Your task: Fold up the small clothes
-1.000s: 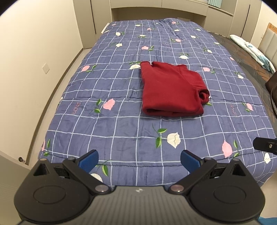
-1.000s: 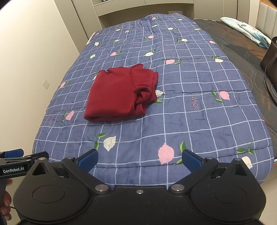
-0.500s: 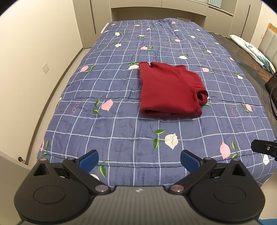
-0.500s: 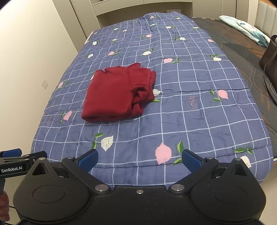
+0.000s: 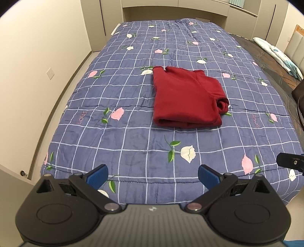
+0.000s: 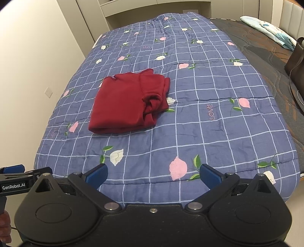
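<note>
Nearest, filling the bottom of the left wrist view: left gripper (image 5: 153, 173), blue-padded fingers (image 5: 97, 174) spread wide, gripping nothing, hovering over the near edge of the bed. Poking in at the right edge, a black piece of the other tool, mostly cut off.

Likewise in the right wrist view: right gripper (image 6: 153, 173), fingers (image 6: 210, 176) standing wide apart and holding nothing. Showing at the far left, a side-on sliver of the left tool labelled "GenRobot.AI", with a bit of a hand (image 6: 4, 227) below it, largely cropped.

Spreading beyond both tools: blue checked quilt (image 5: 133, 136) with pink and white flowers and the word "LOVE", covering the bed.

Lying around mid-quilt, well apart from both grippers: folded dark red garment (image 5: 185, 97), also (image 6: 127, 102), resting flat, with a bunched roll of fabric on its right side; type of garment hard to make out.

Sitting farther right: dark mattress surface (image 6: 266, 45), a patterned pillow (image 6: 269, 28), and a dark brown bag (image 6: 295, 62), partly cut off by the frame.

Standing farthest: pale built-in cupboards (image 5: 171, 8), tops cropped.
</note>
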The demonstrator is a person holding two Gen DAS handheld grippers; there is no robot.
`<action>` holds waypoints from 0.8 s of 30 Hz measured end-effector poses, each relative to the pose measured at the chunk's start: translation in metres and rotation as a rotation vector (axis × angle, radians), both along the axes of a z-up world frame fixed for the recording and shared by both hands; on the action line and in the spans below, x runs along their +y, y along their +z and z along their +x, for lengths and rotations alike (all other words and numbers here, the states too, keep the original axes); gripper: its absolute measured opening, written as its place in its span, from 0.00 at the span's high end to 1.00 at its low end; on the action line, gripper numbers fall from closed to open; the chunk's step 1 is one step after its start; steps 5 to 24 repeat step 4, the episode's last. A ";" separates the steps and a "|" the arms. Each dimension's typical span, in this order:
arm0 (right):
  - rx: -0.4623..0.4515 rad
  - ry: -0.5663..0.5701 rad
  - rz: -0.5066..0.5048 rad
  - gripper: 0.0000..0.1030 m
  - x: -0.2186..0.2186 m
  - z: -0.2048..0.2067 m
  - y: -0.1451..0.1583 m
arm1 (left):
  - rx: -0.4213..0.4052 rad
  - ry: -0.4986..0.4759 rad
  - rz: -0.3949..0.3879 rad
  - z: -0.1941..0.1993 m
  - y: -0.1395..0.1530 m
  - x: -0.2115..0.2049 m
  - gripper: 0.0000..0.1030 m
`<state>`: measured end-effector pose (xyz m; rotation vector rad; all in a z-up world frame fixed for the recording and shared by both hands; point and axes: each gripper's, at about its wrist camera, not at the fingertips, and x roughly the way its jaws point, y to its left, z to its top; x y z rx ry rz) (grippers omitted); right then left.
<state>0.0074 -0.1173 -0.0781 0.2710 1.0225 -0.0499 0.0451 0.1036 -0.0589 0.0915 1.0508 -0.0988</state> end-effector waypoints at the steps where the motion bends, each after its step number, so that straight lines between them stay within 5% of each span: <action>1: 0.001 0.000 0.000 0.01 0.000 0.000 0.000 | 0.001 0.000 0.002 0.001 0.000 0.000 0.01; 24: 0.001 0.001 0.001 0.01 -0.001 0.000 -0.001 | 0.005 0.001 0.005 0.001 -0.001 -0.001 0.01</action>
